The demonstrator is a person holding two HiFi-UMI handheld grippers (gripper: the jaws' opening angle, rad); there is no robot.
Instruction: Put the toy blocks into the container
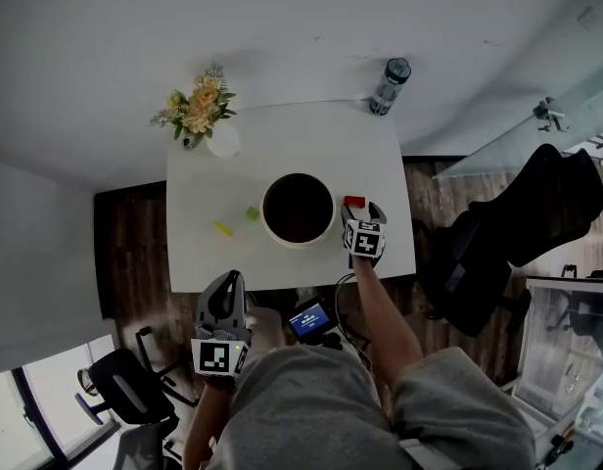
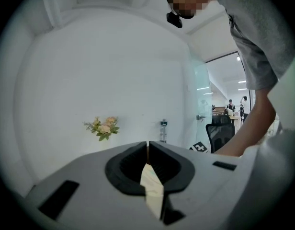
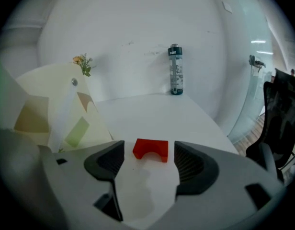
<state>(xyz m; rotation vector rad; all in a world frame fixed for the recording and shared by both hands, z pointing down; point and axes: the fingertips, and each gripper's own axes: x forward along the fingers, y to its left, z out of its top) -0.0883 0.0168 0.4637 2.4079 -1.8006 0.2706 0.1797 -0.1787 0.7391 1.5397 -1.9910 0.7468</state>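
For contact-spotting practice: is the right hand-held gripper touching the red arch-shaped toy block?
Apart. The right gripper view shows white table between the red arch-shaped toy block and each open jaw of the right hand-held gripper.

What the views leave unclear

In the head view, the dark inside of the container (image 1: 300, 244) gives away no contents. The yellow block (image 1: 223, 228) and green block (image 1: 253, 213) at its 9 o'clock are too small to show their shape, perhaps a bar and a cube. In the right gripper view the container runs off the 9 o'clock edge. In the left gripper view, the figures (image 2: 236, 104) at 3 o'clock are mere specks.
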